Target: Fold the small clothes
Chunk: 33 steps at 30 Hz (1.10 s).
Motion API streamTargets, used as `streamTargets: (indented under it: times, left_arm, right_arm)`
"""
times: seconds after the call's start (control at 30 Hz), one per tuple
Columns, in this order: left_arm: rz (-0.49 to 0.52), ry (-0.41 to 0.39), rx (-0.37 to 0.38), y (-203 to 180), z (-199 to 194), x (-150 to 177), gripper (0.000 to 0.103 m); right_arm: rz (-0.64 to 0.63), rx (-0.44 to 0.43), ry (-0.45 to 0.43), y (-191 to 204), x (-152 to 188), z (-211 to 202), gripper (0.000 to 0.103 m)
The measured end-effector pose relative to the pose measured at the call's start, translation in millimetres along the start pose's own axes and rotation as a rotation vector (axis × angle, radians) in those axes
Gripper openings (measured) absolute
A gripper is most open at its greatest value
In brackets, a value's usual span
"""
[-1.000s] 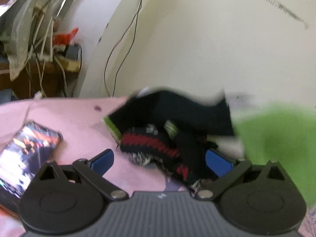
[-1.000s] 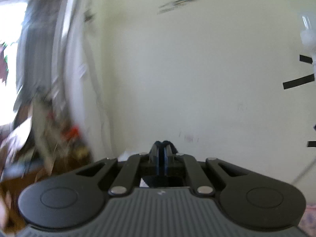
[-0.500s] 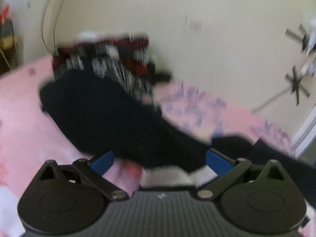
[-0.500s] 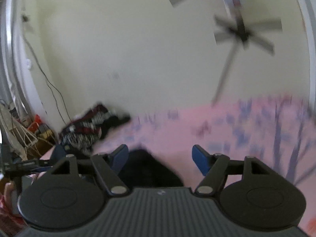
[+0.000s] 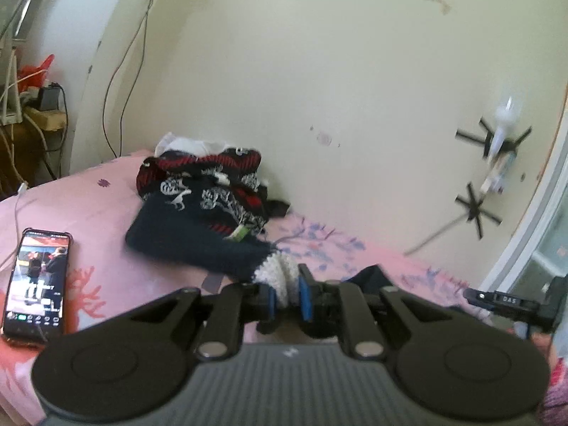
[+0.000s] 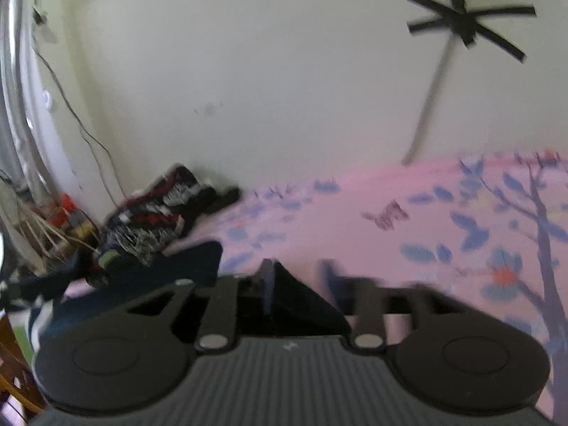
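Pinching the fuzzy white cuff of the dark knit sock (image 5: 198, 245), my left gripper (image 5: 287, 296) has just closed its jaws; the sock trails across the pink bed sheet (image 5: 88, 209). My right gripper (image 6: 301, 293) has jaws apart, narrowing, around black cloth (image 6: 301, 301).

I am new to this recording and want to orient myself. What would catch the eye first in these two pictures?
The left gripper, whose jaws have just been closing, pinches the white fuzzy cuff of a dark navy sock on the pink bedsheet. Behind it, against the wall, lies a heap of red, black and white patterned clothes. A phone with a lit screen lies at the left.
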State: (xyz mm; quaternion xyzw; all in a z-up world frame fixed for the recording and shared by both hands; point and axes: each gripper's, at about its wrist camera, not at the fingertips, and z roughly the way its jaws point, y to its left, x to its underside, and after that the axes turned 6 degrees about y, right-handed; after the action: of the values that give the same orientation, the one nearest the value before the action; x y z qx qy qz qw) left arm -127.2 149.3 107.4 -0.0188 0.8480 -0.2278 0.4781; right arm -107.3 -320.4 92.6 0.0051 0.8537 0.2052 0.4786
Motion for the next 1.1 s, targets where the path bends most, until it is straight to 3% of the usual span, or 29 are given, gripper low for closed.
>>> streamTargets:
  times: [0.07, 0.13, 0.2, 0.27, 0.33, 0.37, 0.4, 0.43, 0.53, 0.67, 0.7, 0.77, 0.83, 0.97, 1.1]
  left_arm:
    - [0.034, -0.008, 0.011, -16.2, -2.4, -15.0, 0.012]
    - [0.116, -0.038, 0.041, -41.1, -0.2, -33.5, 0.012]
    - [0.186, -0.059, 0.105, -70.2, 5.7, -56.6, 0.012]
    - [0.277, -0.085, 0.202, -109.3, 12.0, -79.3, 0.012]
    - [0.394, -0.101, 0.284, -154.3, 21.2, -96.1, 0.012]
    - [0.442, -0.091, 0.314, -175.2, 25.1, -99.9, 0.012]
    - [0.486, -0.078, 0.32, -195.2, 29.7, -101.1, 0.012]
    - [0.527, -0.08, 0.307, -211.1, 34.7, -100.3, 0.012]
    - [0.573, -0.126, 0.256, -226.7, 44.9, -96.1, 0.018]
    - [0.462, -0.143, 0.294, -199.1, 41.1, -104.8, 0.024]
    - [0.422, -0.13, 0.307, -192.6, 44.4, -110.5, 0.02]
    - [0.369, -0.12, 0.313, -181.0, 49.4, -118.5, 0.02]
    - [0.367, -0.119, 0.296, -179.7, 55.7, -123.1, 0.02]
    - [0.379, -0.091, 0.292, -185.1, 70.3, -128.7, 0.02]
    - [0.402, -0.086, 0.322, -197.6, 68.4, -132.8, 0.02]
  right_arm:
    - [-0.091, -0.144, 0.016, 24.5, -8.7, -1.4, 0.058]
    - [-0.233, -0.256, 0.03, 65.0, -5.8, -3.2, 0.066]
    - [-0.39, -0.346, 0.047, 109.5, 5.2, -3.4, 0.067]
    - [-0.518, -0.348, 0.051, 147.9, 16.4, 2.0, 0.069]
    - [-0.591, -0.291, 0.023, 175.1, 22.2, 11.9, 0.067]
    - [-0.591, -0.275, -0.005, 180.2, 20.1, 15.9, 0.057]
    - [-0.576, -0.26, -0.024, 182.0, 12.1, 19.1, 0.002]
    - [-0.551, -0.262, -0.021, 181.8, 1.4, 18.8, 0.0]
    - [-0.401, -0.233, -0.21, 160.6, -45.2, -23.7, 0.0]
    - [-0.227, -0.195, -0.507, 131.4, -103.4, -110.3, 0.0]
    - [-0.215, -0.181, -0.544, 128.6, -112.2, -123.9, 0.0]
    - [-0.243, -0.193, -0.519, 128.4, -120.3, -134.3, 0.0]
    - [-0.3, -0.19, -0.421, 134.8, -113.5, -128.2, 0.079]
    - [-0.44, -0.133, -0.242, 151.5, -62.2, -89.7, 0.078]
    - [-0.447, -0.135, 0.001, 163.4, -21.9, -25.1, 0.077]
